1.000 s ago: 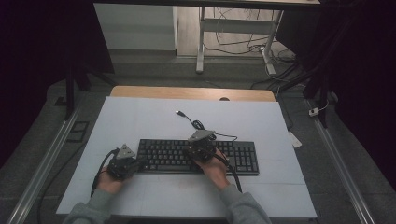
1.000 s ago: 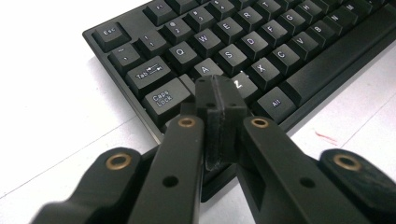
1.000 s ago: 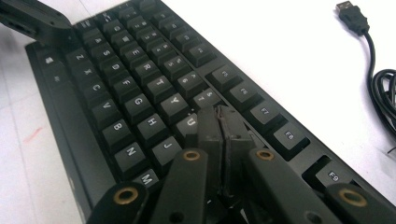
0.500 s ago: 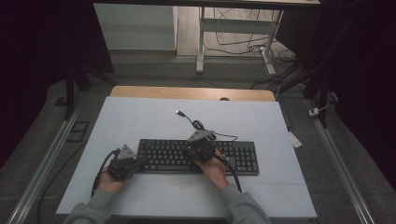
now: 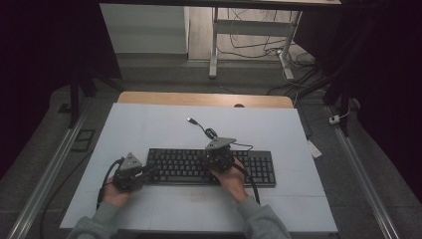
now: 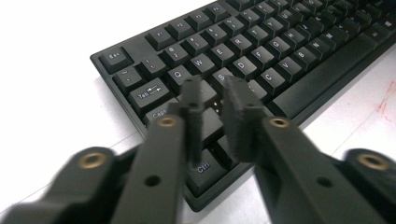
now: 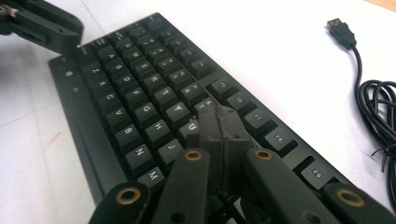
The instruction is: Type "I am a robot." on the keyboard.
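A black keyboard [image 5: 211, 167] [image 6: 289, 46] [image 7: 140, 93] lies flat on the white table top. My left gripper [image 5: 151, 172] [image 6: 212, 91] hovers over the keyboard's left end, above the A and S keys. Its jaws have just been opening and stand apart with nothing between them. My right gripper [image 5: 215, 158] [image 7: 219, 116] is low over the middle keys near U and I. Its jaws have just been easing apart, but the pads still look pressed together with nothing between them. The left gripper's body [image 7: 42, 23] shows far off in the right gripper view.
The keyboard's black cable [image 5: 210, 133] [image 7: 373, 102] coils behind it and ends in a loose USB plug [image 5: 190, 120] [image 7: 338, 25]. The white mat [image 5: 149, 124] has a wooden strip [image 5: 199, 98] along its far edge. Metal rails flank the table.
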A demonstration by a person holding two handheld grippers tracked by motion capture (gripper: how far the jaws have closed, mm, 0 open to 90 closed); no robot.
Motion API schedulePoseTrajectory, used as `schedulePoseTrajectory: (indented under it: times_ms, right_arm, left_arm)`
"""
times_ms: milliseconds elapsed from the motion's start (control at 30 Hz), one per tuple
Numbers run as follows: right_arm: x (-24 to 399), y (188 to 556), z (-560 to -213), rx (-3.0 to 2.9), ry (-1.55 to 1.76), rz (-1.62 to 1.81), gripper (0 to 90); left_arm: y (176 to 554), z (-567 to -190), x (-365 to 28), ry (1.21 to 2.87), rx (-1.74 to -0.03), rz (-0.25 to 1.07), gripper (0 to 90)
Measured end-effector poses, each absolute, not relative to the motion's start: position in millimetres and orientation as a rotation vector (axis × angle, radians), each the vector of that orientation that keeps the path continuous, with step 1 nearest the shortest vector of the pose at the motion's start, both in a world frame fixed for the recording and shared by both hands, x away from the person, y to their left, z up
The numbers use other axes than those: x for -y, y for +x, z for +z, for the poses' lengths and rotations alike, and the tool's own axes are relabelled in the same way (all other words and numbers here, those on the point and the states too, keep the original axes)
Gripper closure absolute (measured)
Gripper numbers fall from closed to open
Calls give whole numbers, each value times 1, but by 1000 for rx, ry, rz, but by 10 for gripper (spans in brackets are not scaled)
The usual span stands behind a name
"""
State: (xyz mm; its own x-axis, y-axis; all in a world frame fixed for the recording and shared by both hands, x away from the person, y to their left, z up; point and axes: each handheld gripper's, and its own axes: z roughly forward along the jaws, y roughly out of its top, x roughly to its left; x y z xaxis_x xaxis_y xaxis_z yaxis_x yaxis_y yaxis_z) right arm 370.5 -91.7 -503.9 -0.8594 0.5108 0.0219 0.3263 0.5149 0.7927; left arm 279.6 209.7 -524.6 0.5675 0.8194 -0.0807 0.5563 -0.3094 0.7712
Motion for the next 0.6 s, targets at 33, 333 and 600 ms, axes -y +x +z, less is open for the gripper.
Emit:
schedulePoseTrajectory:
  times_ms: [33, 333, 600]
  right_arm:
    - [93, 370, -503, -2545, 709, 1263, 843]
    - [112, 363, -497, -2506, 720, 1291, 603]
    - [129, 357, -493, -2481, 736, 1307, 567]
  left_arm:
    - [280, -524, -210, 2002, -1105, 428, 689]
    - [279, -522, -212, 1956, -1129, 437, 438]
    - [281, -522, -213, 1957, -1143, 414, 367]
